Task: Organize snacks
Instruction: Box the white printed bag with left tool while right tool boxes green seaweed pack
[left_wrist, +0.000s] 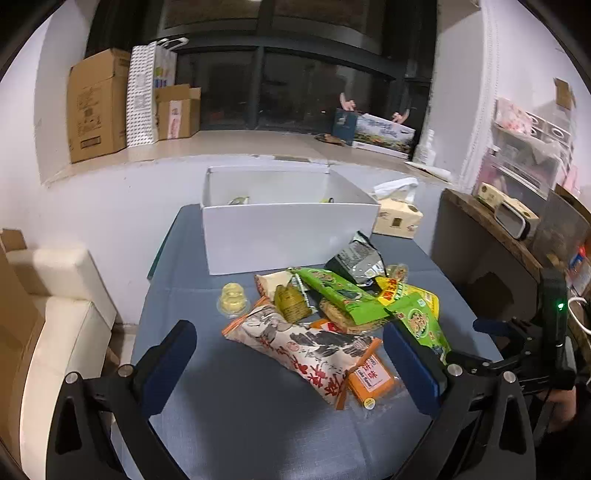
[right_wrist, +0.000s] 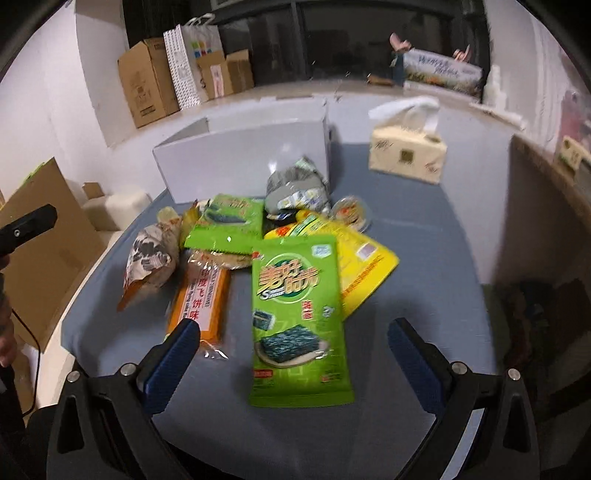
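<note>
From the left wrist camera, the open white rectangular cardboard box (left_wrist: 288, 229) stands at the far end of the blue-grey cloth-covered table (left_wrist: 236, 406); over its near wall only the tops of a couple of small wrappers show inside, too little to identify. The snack pile lies just in front of it: a long white bag with black ink drawings and orange ends (left_wrist: 303, 347) nearest, an orange flat packet (left_wrist: 369, 376) partly under it, a small clear jelly cup (left_wrist: 232, 299) apart to the left. The left gripper (left_wrist: 288, 365) hangs above the table with jaws spread wide, gripping nothing.

The right wrist camera sees the box only from outside, its contents hidden, but shows fully what the other view crowds: a flat green seaweed snack packet (right_wrist: 299, 317) lying face up nearest the camera, overlapping a yellow pouch (right_wrist: 365, 266). A cream tissue pack (right_wrist: 406, 155) sits far right. The right gripper (right_wrist: 293, 347) is likewise wide open and empty, the green packet lying between its fingers.
</note>
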